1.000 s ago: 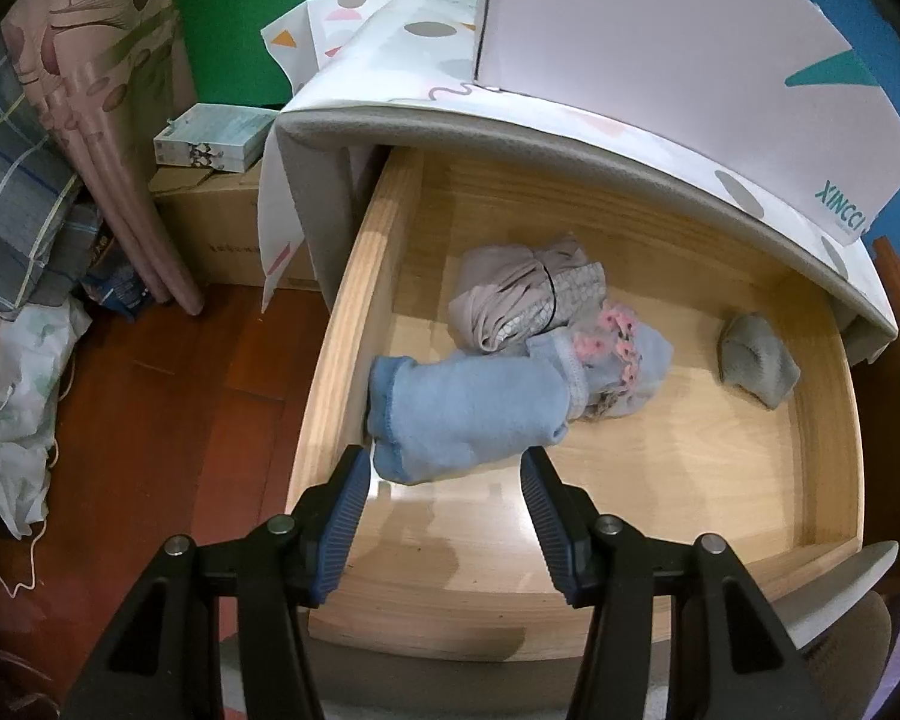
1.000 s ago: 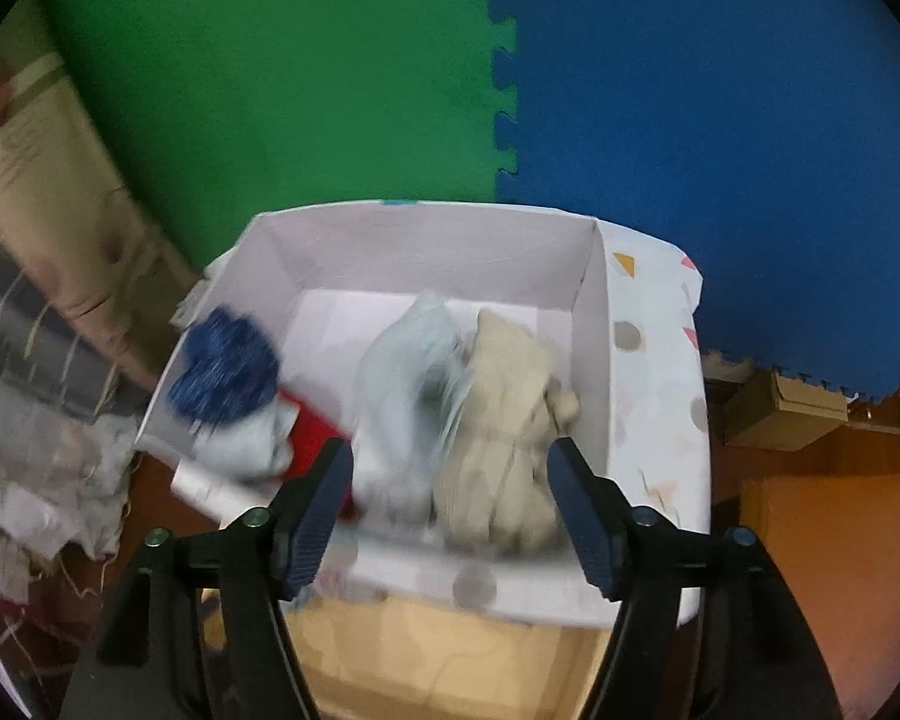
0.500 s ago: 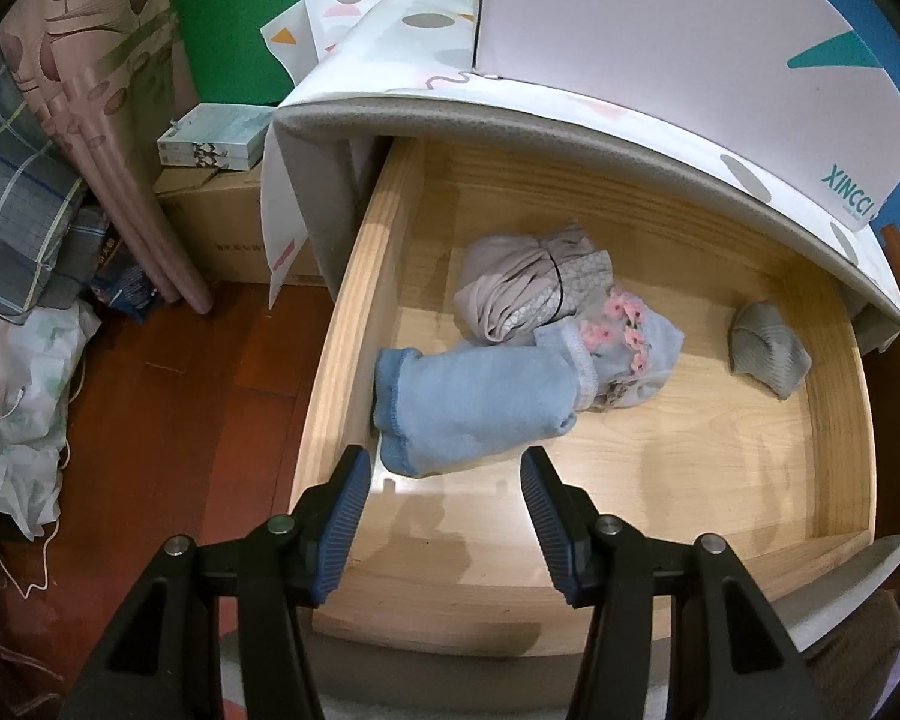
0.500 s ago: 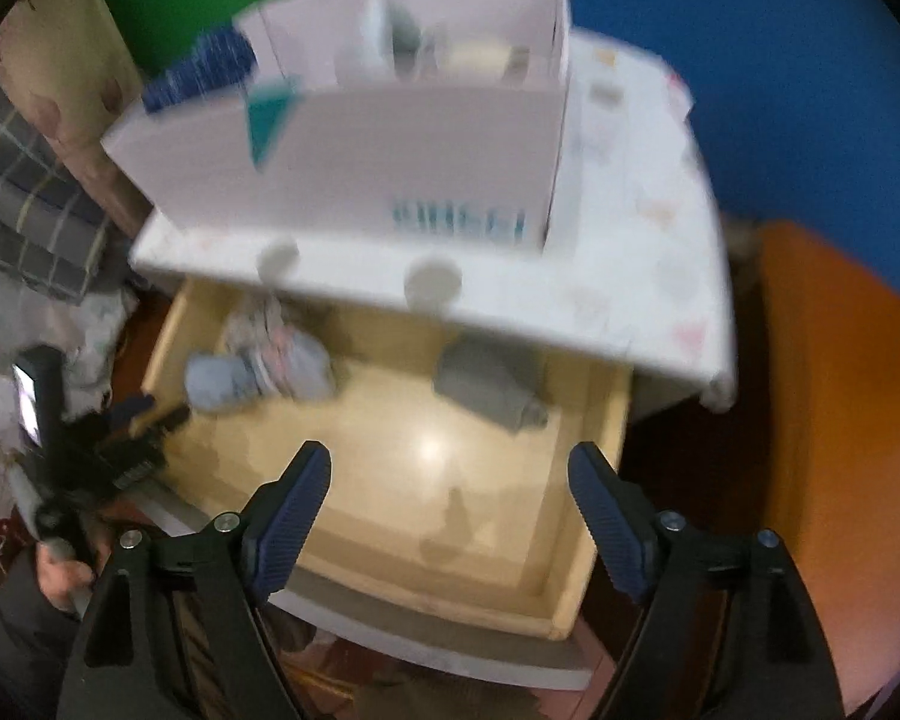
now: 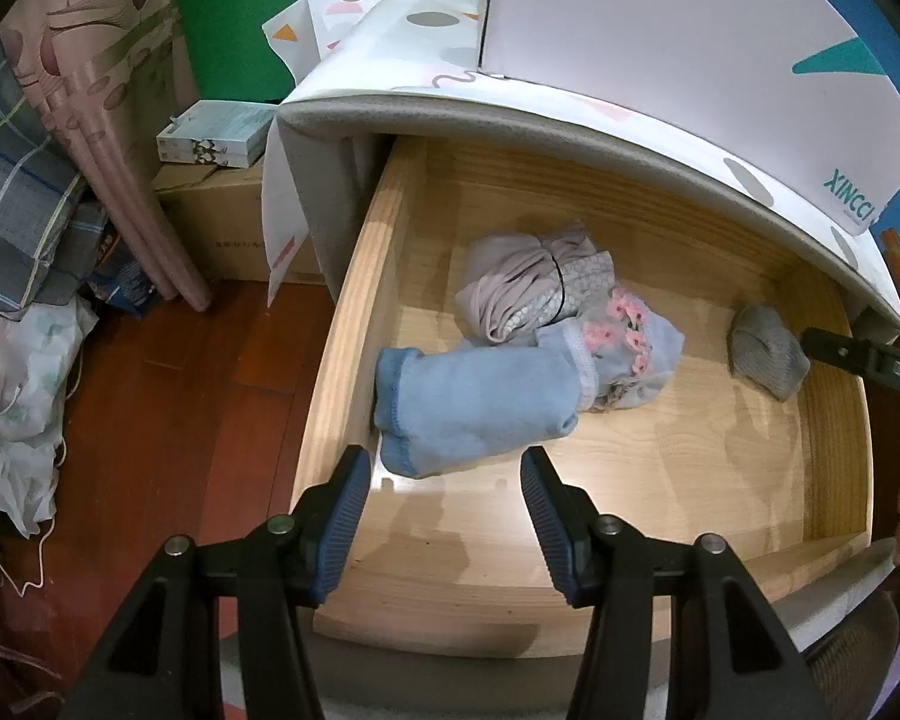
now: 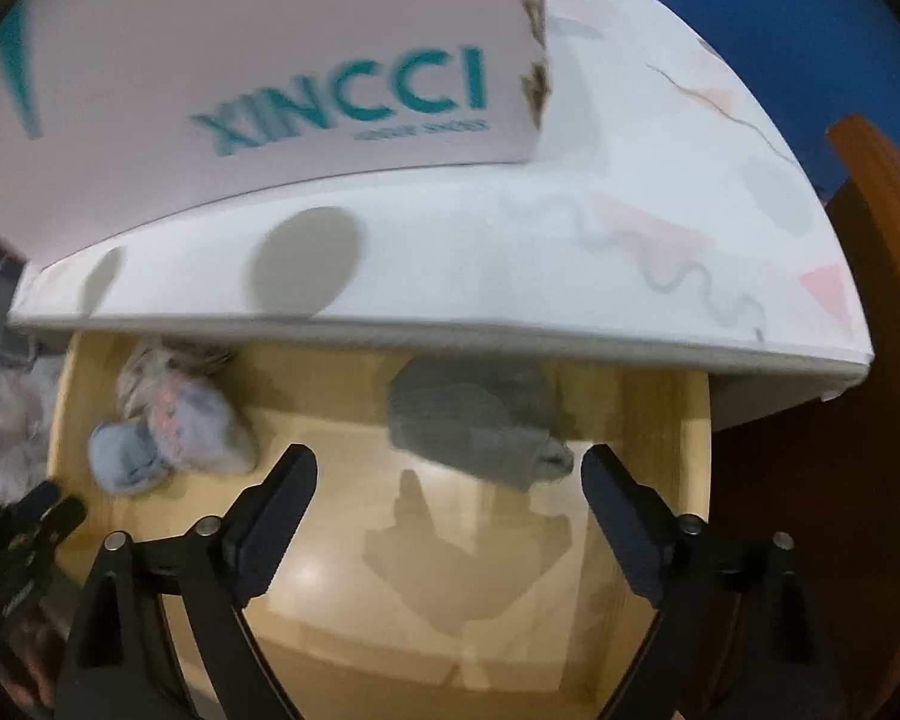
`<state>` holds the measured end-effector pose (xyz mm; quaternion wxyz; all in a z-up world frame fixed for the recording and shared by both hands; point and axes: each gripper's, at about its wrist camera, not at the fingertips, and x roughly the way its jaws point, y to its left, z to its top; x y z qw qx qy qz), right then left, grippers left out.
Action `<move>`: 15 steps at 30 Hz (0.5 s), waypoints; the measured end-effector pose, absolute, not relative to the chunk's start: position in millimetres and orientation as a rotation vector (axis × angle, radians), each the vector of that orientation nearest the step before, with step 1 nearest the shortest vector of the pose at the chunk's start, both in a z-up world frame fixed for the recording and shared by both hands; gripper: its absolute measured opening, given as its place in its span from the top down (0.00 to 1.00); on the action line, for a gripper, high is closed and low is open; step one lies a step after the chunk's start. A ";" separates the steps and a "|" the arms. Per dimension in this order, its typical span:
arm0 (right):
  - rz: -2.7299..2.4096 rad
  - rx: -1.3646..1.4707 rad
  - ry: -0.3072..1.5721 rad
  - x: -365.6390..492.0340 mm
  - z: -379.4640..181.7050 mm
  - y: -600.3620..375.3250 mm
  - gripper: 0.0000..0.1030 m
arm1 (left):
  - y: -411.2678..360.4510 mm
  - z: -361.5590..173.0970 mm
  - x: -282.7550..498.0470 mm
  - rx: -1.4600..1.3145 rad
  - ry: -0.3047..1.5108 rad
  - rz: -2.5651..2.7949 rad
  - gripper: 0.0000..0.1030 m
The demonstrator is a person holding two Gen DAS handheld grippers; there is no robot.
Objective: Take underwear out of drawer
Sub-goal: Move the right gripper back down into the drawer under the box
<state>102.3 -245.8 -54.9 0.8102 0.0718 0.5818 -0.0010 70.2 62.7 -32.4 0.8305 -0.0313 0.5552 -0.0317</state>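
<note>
**Operator:** While both of my tools hang over the open drawer [image 5: 354, 324], how far along am I?

**Guide:** You are at the start of the removal. The drawer is pulled out, and four rolled garments lie on its floor. Neither tool holds anything. Your left hand-held gripper [image 5: 444, 507] is released, its jaws spread, poised above the near end of the light blue roll [image 5: 480, 396] without touching it. Your right hand-held gripper [image 6: 450, 501] is also released, jaws wide apart, with the grey roll [image 6: 474, 420] just beyond its tips. No item in the drawer is lifted yet; the white box [image 5: 660, 42] on the patterned tabletop [image 6: 570, 252] above looks like a likely drop point, though that is a judgement.

**Operator:** How do the pieces lie?

**Guide:** In the left wrist view, the light blue roll has its long axis across the drawer, running from the left wall toward the middle; its open cuffed end faces the left wall. Its other end touches the floral roll [image 5: 630, 354], which sits just beside the beige roll [image 5: 534, 294] behind it. The grey roll [image 5: 768, 351] lies well apart, near the right wall, with its long axis tilted toward the front right corner. The right wrist view is blurred, so you cannot read finer folds there.
</note>
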 end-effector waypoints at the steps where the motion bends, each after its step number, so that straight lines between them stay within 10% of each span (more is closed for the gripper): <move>1: -0.010 0.153 1.246 106.0 -58.0 -246.6 0.14 | 63.5 -32.6 70.3 -0.071 1.178 -0.069 0.48; 15: -0.051 0.094 1.295 140.9 -89.9 -240.7 0.09 | 65.6 -32.8 70.6 -0.090 1.181 -0.081 0.48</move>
